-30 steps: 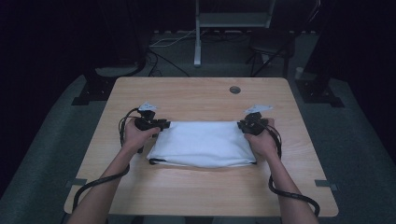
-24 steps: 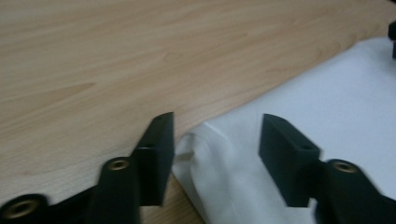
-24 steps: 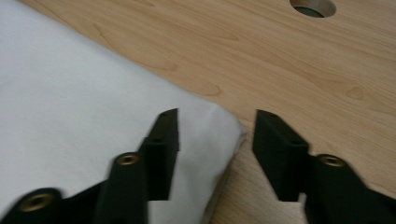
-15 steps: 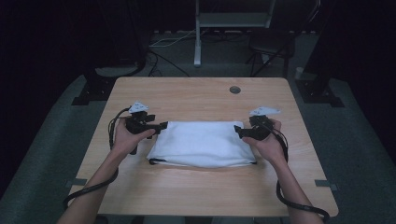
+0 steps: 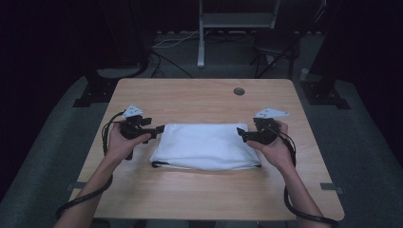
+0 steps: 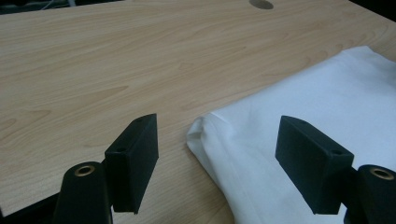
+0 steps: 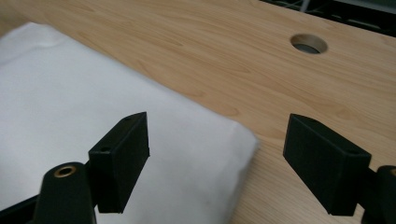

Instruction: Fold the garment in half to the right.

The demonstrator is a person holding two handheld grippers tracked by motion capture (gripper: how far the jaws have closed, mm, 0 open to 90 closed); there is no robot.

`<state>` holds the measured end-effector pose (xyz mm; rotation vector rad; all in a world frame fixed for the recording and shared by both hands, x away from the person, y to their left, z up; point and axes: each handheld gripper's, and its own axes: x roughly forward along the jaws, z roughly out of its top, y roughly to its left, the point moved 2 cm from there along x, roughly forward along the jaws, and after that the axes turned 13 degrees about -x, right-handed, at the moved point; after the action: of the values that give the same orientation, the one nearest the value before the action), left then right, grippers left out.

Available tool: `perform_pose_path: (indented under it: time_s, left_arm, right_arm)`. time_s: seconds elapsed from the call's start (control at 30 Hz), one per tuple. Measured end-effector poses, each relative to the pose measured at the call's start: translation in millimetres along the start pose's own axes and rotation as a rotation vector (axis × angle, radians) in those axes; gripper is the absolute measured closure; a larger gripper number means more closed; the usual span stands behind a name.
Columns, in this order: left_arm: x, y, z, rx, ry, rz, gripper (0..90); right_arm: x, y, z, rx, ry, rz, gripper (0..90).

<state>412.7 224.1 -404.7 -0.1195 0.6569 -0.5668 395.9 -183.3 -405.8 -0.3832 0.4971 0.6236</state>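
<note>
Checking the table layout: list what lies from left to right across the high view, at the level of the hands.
Left hand → left gripper, fingers open → folded white cloth → right gripper, fingers open → right hand, all over the wooden table.

Dim lab or recording studio, lone wooden table [image 5: 199, 99] with a cable hole [image 5: 239, 91], dark surrounds, grey floor, equipment stands [image 5: 202, 33], trailing cables.

Cloth [image 5: 204, 146]: we see white fabric, folded into a flat rectangle.
Place: we find it lying mid-table [image 5: 190, 97], long side across.
</note>
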Motion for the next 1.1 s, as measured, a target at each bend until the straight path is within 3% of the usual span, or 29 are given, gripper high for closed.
perform_pose_path:
  time_s: [0.07,0.23,0.3,0.43,0.73,0.83,1.0,1.1]
  left_arm:
    - [0.7,0.9,1.6,0.005,-0.001,0.002,29.7]
    - [4.6,2.4,5.6,-0.005,0.008,0.003,29.2]
    - [5.3,1.6,5.2,-0.009,0.016,0.006,20.3]
    - [4.1,-0.9,5.3,-0.002,0.008,0.007,20.3]
    - [6.7,-0.9,7.8,0.011,0.0,0.005,20.4]
    - [13.6,-0.7,9.4,0.033,0.015,0.001,23.4]
    - [26.7,0.7,16.4,0.032,0.036,0.001,24.6]
    - [34.2,2.3,20.2,0.039,0.054,-0.003,32.8]
  right_arm:
    - [-0.6,3.1,2.2,-0.005,-0.002,0.012,21.8]
    - [-0.4,27.3,12.4,-0.05,-0.03,0.085,21.2]
    - [0.3,37.4,14.9,-0.071,-0.034,0.113,20.9]
    - [1.7,55.0,18.3,-0.123,-0.035,0.149,20.7]
    - [0.7,84.9,21.5,-0.147,-0.065,0.221,20.5]
    - [0.6,99.1,25.2,-0.167,-0.08,0.261,20.6]
    - [3.9,119.2,29.8,-0.211,-0.079,0.303,20.6]
    - [5.3,127.2,32.5,-0.228,-0.081,0.321,20.6]
